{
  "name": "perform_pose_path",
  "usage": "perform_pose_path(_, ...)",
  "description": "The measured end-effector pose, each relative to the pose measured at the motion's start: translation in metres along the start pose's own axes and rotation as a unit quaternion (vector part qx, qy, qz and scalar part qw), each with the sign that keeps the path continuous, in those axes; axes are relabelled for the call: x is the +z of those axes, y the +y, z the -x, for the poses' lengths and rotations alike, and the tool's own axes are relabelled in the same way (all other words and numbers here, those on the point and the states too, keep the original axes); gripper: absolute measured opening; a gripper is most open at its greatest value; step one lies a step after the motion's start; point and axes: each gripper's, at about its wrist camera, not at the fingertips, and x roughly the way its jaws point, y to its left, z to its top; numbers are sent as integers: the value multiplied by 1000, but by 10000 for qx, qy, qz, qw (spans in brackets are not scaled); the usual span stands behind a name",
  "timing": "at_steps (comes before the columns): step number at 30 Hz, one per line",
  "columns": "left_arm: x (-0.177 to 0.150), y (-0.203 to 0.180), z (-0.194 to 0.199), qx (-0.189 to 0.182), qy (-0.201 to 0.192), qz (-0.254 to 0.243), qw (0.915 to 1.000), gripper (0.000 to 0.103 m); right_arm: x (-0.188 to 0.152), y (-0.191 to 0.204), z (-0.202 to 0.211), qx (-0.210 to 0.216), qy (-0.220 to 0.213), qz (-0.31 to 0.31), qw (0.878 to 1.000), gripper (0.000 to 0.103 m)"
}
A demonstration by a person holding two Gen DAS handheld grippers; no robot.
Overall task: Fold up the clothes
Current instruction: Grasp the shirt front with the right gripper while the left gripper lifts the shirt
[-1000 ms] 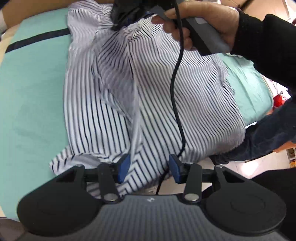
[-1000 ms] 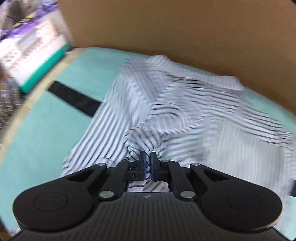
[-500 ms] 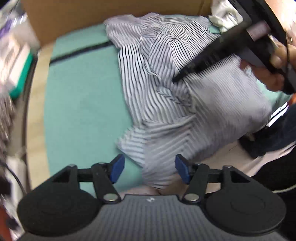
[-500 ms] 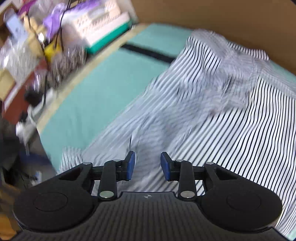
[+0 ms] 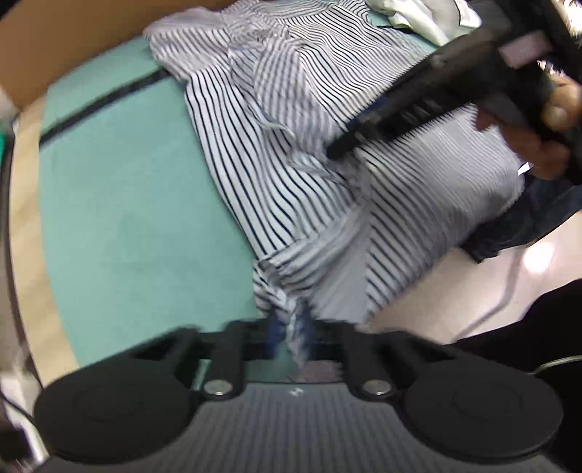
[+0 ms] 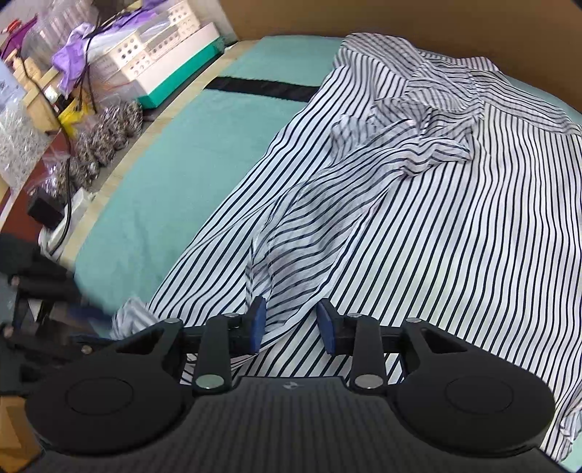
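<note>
The striped shirt (image 6: 454, 218) lies spread and rumpled on the teal mat (image 6: 174, 174), its collar end toward the brown cardboard wall (image 6: 400, 18) at the far side and its near hem hanging past the mat's front edge. A black band (image 6: 262, 86) crosses the mat just left of the shirt's shoulder.

The left gripper (image 5: 291, 327) sits at the shirt's near corner. The left wrist view is blurred by motion, but its blue pads appear drawn close together with a bunched strip of striped cloth pinched between them. The right gripper (image 6: 291, 324) hovers over the shirt's lower middle with its jaws parted; a raised fold of cloth stands between the pads, and they are not closed on it. In the left wrist view the right gripper's black body reaches in above the shirt, held by a hand (image 5: 538, 145) in a dark sleeve.

Left of the shirt, beyond the mat's pale wooden border (image 6: 120, 167), clutter crowds the bench: a white-and-green box (image 6: 171, 62) with rows of round holes, purple plastic wrap (image 6: 80, 54), several bags of small metal parts (image 6: 105, 138), a yellow item (image 6: 74, 111) and a black cable (image 6: 67, 203). Behind the shirt's collar end a pale crumpled cloth (image 5: 418, 18) rests on the mat. No writing or label can be read anywhere; a small mark on each gripper body is too faint to make out.
</note>
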Motion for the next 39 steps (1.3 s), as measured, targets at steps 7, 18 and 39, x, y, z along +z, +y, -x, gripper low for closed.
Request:
perform_pose_path(7,-29,-71,2,-540,-88,82,9985,0,6,-20,6,48,-119,-658,9977,31)
perform_pose_path(18,-82,-70,-12,-90,400,529,9978,4,9,-13,15,-573,-357,-328,9972,20)
perform_pose_path(39,-60,-52,-15,-478,-362,1652,9844,0,-17,38,7,-290,67,564,9980,23)
